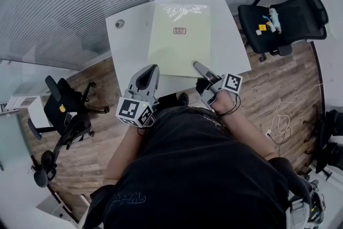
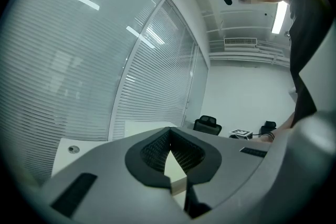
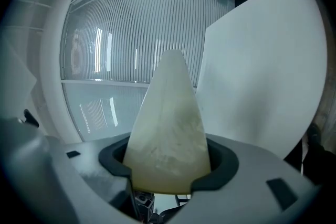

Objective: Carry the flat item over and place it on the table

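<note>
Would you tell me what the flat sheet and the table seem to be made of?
Sheet: pale yellow, perhaps foam or card with a glossy plastic skin; wrinkled glare shows at its far edge.
Table: seemingly smooth white laminate; its surface looks even and matt.

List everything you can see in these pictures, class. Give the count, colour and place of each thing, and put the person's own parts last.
table: one, white, centre of the head view
board: one, pale yellow, flat over the table
label: one, small, middle of the board
cap: one, grey, round, far left corner of the table
chairs: at least two, black, one right of the table, the rest at the left
small bits: a few, yellow and white, on the right chair
cable: one, white, on the wooden floor at the right
shirt: one, black, on the person
left gripper: one, grey, shut and empty, at the table's near edge
right gripper: one, grey, closed on the board's near right corner
</note>
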`<state>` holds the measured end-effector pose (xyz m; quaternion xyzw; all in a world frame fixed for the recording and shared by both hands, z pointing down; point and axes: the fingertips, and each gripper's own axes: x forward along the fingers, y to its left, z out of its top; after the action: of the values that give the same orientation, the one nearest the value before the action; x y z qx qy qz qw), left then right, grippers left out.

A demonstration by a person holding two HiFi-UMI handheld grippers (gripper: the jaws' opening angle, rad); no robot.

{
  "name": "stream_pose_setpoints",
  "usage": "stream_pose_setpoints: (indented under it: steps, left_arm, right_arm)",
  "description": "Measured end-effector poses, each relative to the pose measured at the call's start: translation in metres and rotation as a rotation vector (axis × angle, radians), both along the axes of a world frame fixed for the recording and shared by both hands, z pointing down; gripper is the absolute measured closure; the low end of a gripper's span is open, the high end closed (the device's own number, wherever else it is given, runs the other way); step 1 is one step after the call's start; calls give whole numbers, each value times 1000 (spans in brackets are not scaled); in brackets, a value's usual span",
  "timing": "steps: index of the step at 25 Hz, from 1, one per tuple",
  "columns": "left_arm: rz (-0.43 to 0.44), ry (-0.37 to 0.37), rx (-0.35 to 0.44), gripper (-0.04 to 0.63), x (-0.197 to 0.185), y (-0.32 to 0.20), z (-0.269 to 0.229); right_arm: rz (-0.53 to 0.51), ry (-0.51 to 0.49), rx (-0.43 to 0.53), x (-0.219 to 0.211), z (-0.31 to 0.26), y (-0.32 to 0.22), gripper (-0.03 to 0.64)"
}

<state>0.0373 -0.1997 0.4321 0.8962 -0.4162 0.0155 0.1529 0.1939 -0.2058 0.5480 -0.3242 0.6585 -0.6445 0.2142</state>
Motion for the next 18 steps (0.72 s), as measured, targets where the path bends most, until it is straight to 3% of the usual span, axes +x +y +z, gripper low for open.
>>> stream_pose_setpoints:
  steps: [18]
  left_arm:
    - [47,-9,-79,581,0,-72,36]
  right_arm:
    - [-38,92,-86,-8,69,-46,328]
